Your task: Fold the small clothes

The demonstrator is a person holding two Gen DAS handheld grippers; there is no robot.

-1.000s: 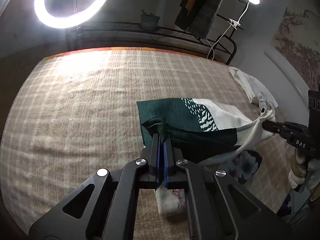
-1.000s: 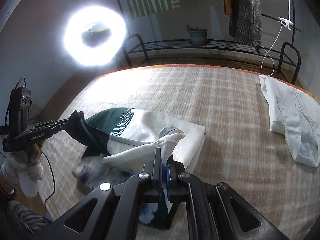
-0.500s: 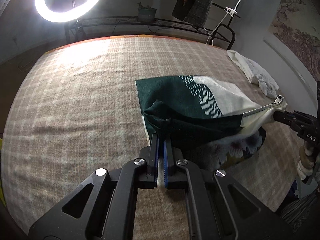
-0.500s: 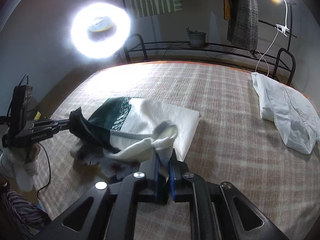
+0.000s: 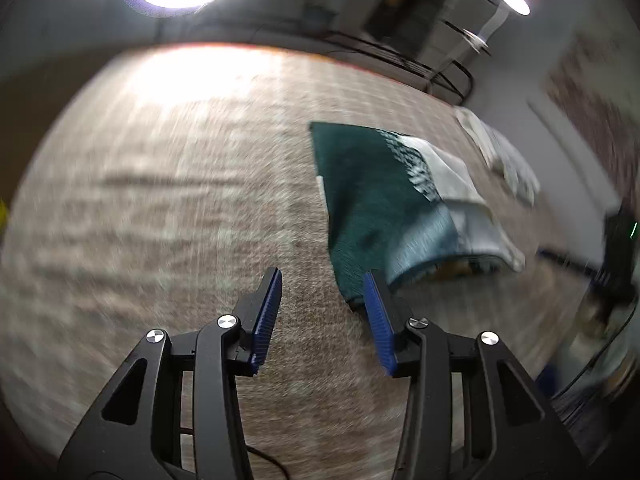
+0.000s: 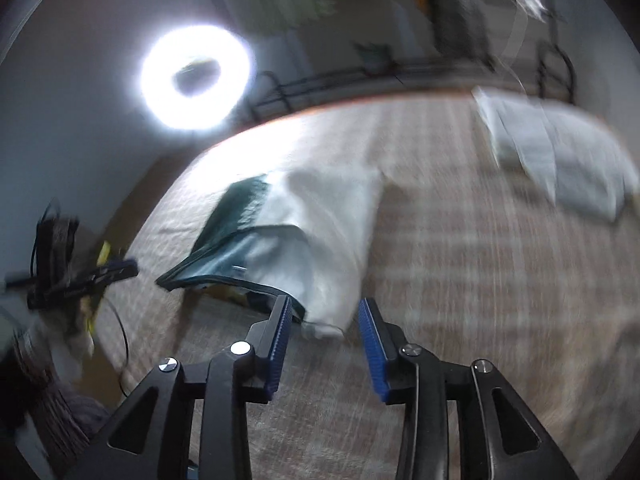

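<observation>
Both tongs are spreading: our left tongs (image 5: 320, 292) frame only bare blanket, with a dark green corner of the garment (image 5: 384, 200) showing just behind the right-hand finger, while our right tongs (image 6: 322, 316) frame a white corner whose tip lies between pads that no longer pinch it. That green-and-white garment lies folded on the plaid blanket (image 5: 180, 200), toward 1 o'clock from the left tongs and 11 o'clock from the right. We judge the risk to be the folded-over layer: its near edge stands lifted and open, so it may spring back or slide crooked, and a serrated pad could snag a corner on withdrawal. A pale garment (image 6: 560, 160) lies well apart at 2 o'clock; a ring light (image 6: 196, 80) glares beyond the far edge.
</observation>
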